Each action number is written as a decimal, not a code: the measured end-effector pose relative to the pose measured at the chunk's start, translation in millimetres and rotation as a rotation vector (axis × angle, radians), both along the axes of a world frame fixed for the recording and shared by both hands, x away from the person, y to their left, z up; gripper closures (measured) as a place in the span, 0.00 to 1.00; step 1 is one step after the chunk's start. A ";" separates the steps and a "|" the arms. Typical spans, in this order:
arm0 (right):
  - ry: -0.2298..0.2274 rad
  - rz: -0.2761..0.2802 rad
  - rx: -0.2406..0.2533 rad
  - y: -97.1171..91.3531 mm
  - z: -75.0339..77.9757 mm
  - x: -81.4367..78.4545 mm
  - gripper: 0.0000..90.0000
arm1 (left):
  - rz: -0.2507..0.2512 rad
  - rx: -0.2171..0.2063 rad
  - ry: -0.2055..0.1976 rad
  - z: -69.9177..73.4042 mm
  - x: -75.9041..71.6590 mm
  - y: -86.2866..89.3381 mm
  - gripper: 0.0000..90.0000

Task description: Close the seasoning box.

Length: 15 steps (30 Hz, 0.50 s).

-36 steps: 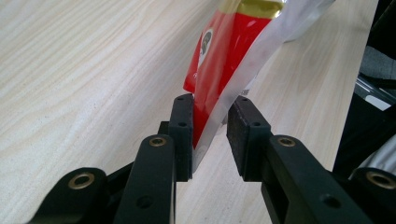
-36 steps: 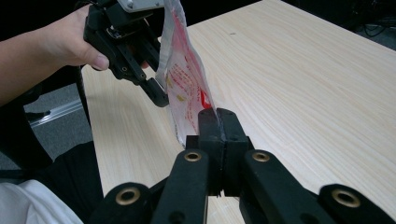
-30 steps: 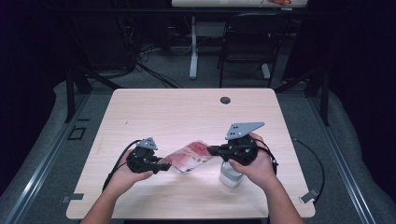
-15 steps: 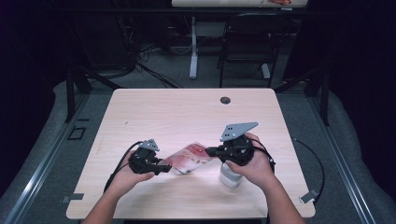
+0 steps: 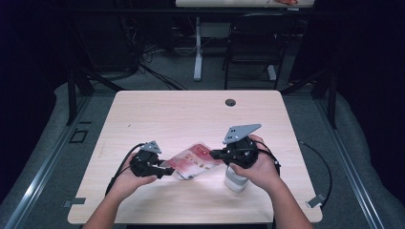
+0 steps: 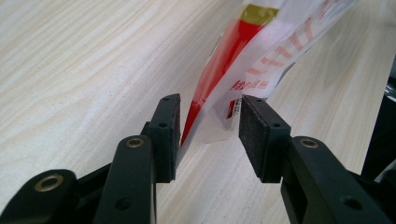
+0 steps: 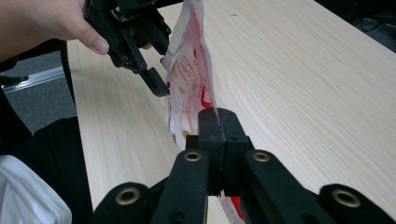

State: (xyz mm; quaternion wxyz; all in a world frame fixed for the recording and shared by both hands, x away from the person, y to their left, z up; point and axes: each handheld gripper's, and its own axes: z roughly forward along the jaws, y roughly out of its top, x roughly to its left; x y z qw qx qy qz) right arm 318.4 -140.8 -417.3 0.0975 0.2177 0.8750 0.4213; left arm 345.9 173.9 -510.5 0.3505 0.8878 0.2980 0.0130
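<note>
A: Where's the packet?

B: A red-and-white printed plastic pouch (image 5: 195, 161) is held above the near half of the wooden table (image 5: 181, 114), stretched between the two grippers.

A: And the right gripper (image 7: 218, 122)?

B: Its jaws are pressed together on one edge of the pouch.

A: The left gripper (image 6: 208, 128)?

B: Its jaws stand apart with the pouch's other end between them; the film lies against one pad (image 6: 172, 128), clear of the other.

A: Anything nearby?

B: A white cylindrical object (image 5: 235, 180) sits just under the right hand (image 5: 261, 168); a dark round grommet (image 5: 230, 102) lies near the far edge.
</note>
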 end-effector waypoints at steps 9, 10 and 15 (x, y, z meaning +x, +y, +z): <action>0.006 0.000 -0.007 2.5 -0.5 2.9 1.00 | 0.032 -0.027 -0.033 9.9 -0.5 12.3 0.66; 0.003 -0.001 -0.009 2.3 0.6 2.9 1.00 | 0.033 -0.031 -0.036 10.9 -0.8 13.5 0.68; 0.002 0.004 -0.012 6.2 1.4 3.0 1.00 | 0.021 -0.021 -0.038 11.0 -2.8 11.6 0.76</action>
